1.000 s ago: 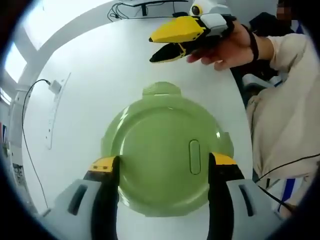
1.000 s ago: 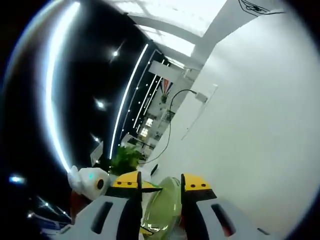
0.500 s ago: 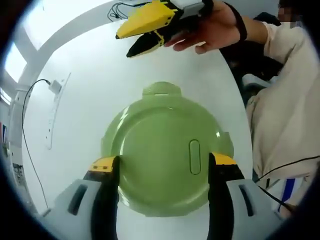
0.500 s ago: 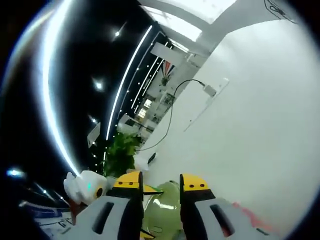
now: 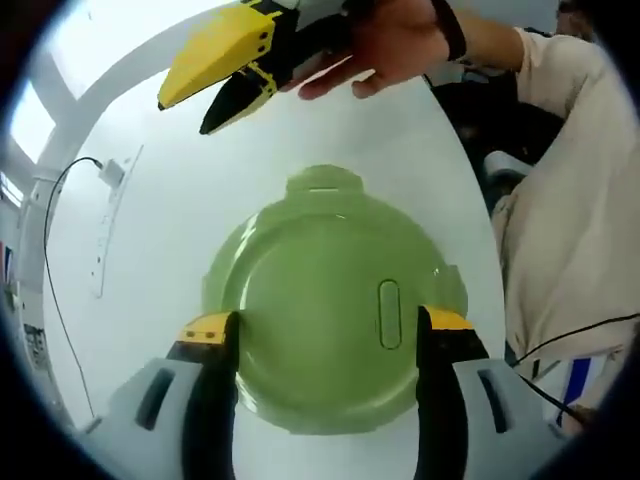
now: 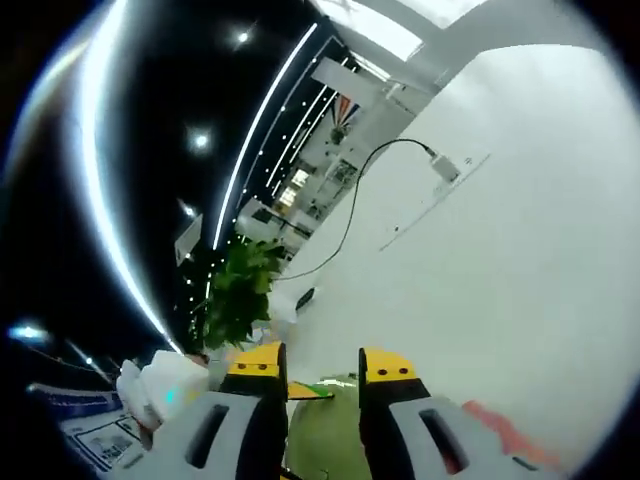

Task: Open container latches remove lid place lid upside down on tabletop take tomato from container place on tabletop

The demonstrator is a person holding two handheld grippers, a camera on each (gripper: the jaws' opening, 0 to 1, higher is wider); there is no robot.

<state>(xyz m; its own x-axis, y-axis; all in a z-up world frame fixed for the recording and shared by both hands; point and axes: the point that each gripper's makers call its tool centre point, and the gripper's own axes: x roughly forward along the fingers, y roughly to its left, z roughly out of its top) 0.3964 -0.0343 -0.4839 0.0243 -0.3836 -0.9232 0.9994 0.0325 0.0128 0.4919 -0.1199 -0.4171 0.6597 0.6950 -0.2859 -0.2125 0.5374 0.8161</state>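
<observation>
A round green lidded container sits on a white tabletop, lid on. The left gripper straddles it, jaws wide apart. The right gripper, held above the far side, has jaws nearly together, empty. Unlatching looks unfinished; next, reach a latch tab.
</observation>
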